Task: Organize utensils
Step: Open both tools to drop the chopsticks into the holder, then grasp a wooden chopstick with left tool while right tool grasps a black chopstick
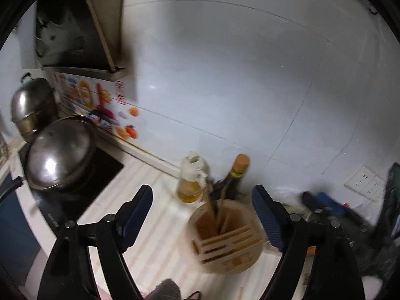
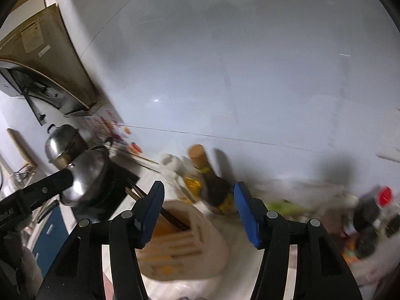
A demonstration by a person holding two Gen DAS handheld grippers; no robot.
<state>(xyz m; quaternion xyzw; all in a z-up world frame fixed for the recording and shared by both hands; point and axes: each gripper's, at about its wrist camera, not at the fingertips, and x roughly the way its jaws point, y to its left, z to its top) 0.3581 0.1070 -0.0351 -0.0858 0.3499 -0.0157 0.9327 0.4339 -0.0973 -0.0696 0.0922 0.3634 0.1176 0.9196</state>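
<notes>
A round wooden utensil holder [image 1: 226, 237] with slots stands on the white counter [image 1: 155, 215]. A few chopsticks [image 1: 212, 210] stand in it. My left gripper [image 1: 202, 212] is open and empty, its jaws set wide just above and in front of the holder. In the right wrist view the holder [image 2: 185, 240] is blurred, with dark chopsticks [image 2: 160, 210] leaning out to the left. My right gripper [image 2: 198, 207] is open and empty above the holder. The left gripper's arm [image 2: 35, 195] shows at the left of that view.
An oil bottle [image 1: 191, 180] and a dark bottle with a cork-coloured cap [image 1: 232, 177] stand behind the holder by the tiled wall. A lidded wok [image 1: 60, 152] sits on a black cooktop [image 1: 105, 172], a steel pot [image 1: 32, 105] behind it. Clutter lies at the right [image 1: 332, 207].
</notes>
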